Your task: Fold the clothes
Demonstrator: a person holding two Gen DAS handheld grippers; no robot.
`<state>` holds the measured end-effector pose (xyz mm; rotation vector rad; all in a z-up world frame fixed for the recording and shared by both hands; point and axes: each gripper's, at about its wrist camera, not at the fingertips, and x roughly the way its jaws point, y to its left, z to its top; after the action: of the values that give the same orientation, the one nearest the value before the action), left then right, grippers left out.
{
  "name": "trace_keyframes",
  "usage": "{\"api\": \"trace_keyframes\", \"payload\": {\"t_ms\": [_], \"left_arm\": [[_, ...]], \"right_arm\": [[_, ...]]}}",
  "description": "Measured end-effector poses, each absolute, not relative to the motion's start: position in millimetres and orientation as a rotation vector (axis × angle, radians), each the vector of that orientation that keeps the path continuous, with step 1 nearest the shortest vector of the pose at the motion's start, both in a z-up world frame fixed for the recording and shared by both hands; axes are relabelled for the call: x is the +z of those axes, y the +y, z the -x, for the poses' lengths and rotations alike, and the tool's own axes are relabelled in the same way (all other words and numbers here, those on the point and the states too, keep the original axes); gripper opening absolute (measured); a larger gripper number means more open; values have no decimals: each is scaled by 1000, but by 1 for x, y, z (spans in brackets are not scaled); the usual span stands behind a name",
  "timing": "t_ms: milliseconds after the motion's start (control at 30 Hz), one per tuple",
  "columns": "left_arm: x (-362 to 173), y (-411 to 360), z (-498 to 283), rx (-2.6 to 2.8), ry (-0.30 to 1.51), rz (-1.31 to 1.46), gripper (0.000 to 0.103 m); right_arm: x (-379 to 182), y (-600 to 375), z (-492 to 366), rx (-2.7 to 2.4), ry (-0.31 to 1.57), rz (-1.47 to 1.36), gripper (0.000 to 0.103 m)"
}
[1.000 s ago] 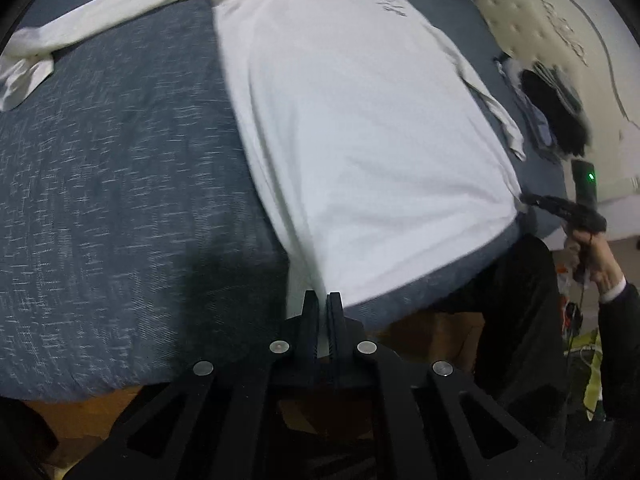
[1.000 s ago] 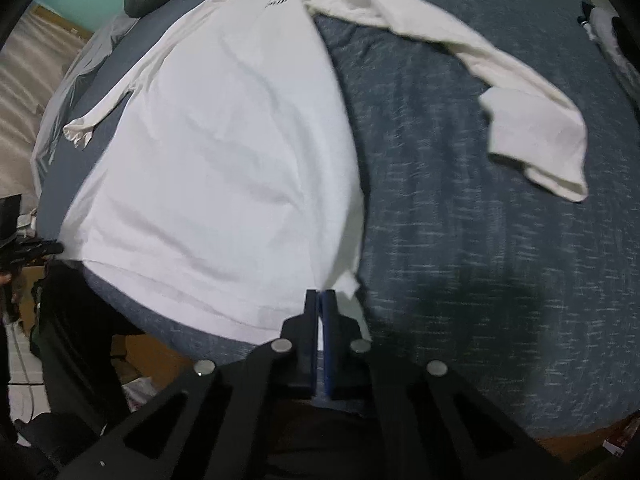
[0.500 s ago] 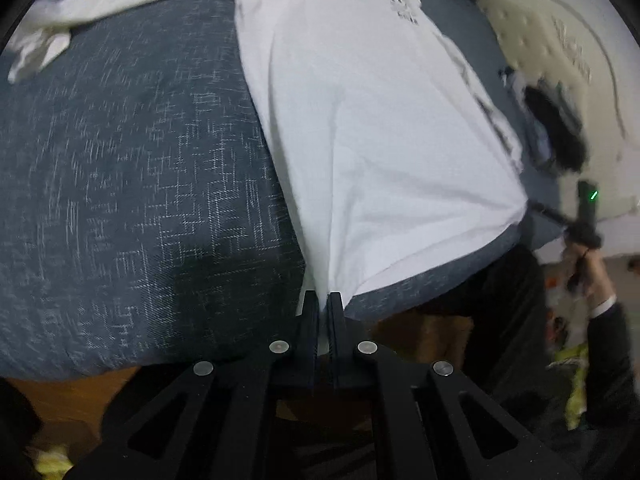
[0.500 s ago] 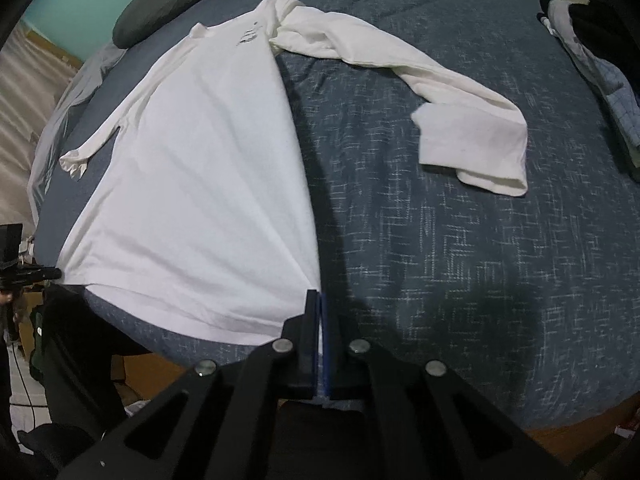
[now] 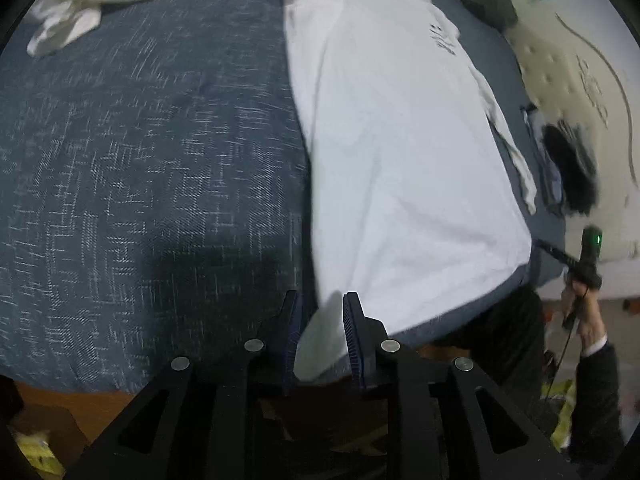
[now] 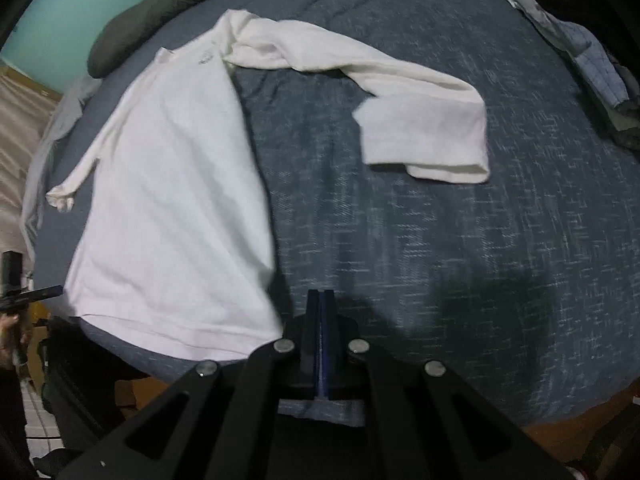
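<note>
A white long-sleeved shirt [image 5: 400, 160] lies spread on the dark blue bed [image 5: 140, 160]. My left gripper [image 5: 320, 312] is at the near hem corner. Its jaws are opening, and the corner hangs loose between the pads without being pressed. In the right wrist view the shirt [image 6: 168, 200] lies left of my right gripper [image 6: 320, 296], which is shut, with no cloth showing between its fingertips. The hem corner rests against its left finger. One sleeve [image 6: 424, 136] lies folded back on the cover. Each gripper also shows small in the other's view, by the opposite hem corner.
A dark pillow [image 6: 160, 12] lies at the head of the bed. A pile of other clothes [image 6: 580, 60] sits at the right edge, also seen as the pile [image 5: 568, 168] near a cream headboard [image 5: 580, 80]. The bed's near edge drops off just under both grippers.
The left jaws have parted and let go of the hem corner, which now hangs between them. In the right wrist view the shirt's side edge has shifted left, out from between the shut fingertips.
</note>
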<state>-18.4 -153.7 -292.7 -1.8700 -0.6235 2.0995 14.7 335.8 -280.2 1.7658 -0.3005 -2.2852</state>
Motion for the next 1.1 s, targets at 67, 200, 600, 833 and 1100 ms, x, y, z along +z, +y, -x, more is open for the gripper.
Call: {"api": "trace_keyframes", "payload": {"t_ms": [67,200,600,833,1100], "left_arm": [[-296,-158,22,2105,-645,1881,23],[-295,-166,25,2113,-666,1880,24],[-290,-167,33,2126,-665,1876,25],[-297,-163,39,2121,-654,1892,25],[-304,-127,54,2065,-616,1914,25]], "right_arm": [[-276,329,-15,-2259,-317,-1758,1],[-271,308,-15,-2210,-246,-1741,35],[-295,291,-6,-2166,-188,-1778,5],[-278,330,-1,-2278,-279,-1738,3],[-295,341,-7,-2299,-314,-1801,3]]}}
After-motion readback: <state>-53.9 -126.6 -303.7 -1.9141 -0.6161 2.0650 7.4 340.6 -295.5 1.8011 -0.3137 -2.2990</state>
